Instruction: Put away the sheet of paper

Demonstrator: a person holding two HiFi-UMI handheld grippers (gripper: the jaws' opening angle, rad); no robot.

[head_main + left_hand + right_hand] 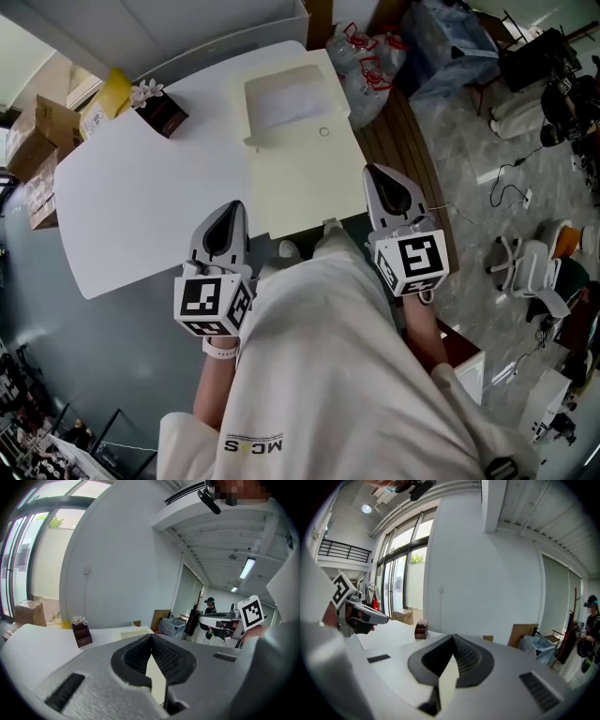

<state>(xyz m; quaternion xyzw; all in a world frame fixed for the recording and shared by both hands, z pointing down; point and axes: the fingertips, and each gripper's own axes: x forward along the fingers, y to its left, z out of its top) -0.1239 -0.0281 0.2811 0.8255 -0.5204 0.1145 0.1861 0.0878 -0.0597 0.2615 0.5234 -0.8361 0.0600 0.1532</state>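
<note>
A cream folder lies open on the white table, its far half holding a white sheet of paper. The folder shows as a pale strip in the left gripper view. My left gripper is held over the table's near edge, just left of the folder, with its jaws shut on nothing. My right gripper hangs at the folder's right edge, also shut and empty. In the gripper views, the left gripper's and right gripper's jaw tips meet, pointing level across the room.
A small brown box with white flowers stands at the table's far left. Cardboard boxes sit on the floor at left, plastic bags beyond the table, an office chair and cables at right. A person stands far off.
</note>
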